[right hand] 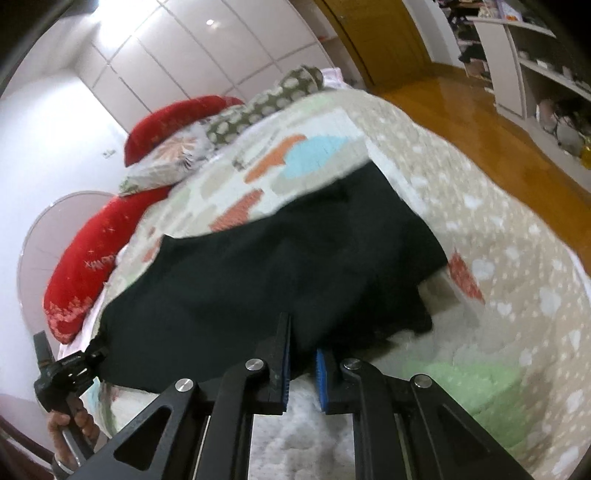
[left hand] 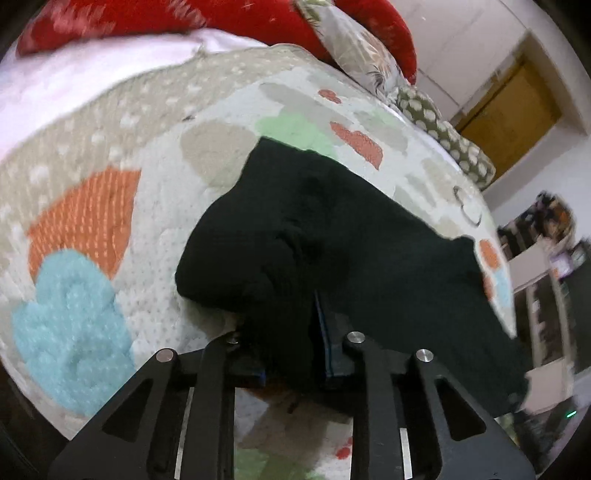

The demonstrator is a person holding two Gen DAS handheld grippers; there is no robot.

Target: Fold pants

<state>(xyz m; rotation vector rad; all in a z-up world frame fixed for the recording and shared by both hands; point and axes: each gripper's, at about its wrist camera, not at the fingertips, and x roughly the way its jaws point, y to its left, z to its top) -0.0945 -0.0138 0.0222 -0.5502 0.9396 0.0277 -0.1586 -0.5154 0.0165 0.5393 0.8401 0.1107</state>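
The left gripper, seen from its own wrist camera, was pinched on the near edge of the black pants; dark cloth filled the gap between its fingers, and a blue pad showed only as a thin strip beside the fabric. The pants lay spread over the patterned quilt on the bed, stretching away to the right, with a rounded fold bulging at their left side. Red pillows lay at the far end of the bed. In the right wrist view, the right gripper stood at the near hem of the same pants; its blue-padded fingers were drawn close together on the thin edge of the cloth, though the fabric between the pads was hard to make out. At lower left of this view the person's hand held the handle of the left gripper at the opposite corner of the hem. To execute this step well, both corners should probably be lifted together and level, keeping the hem taut between the two grips, then carried toward the far edge so that the layers met squarely. Uneven height or slack would likely leave a skewed, wrinkled fold.
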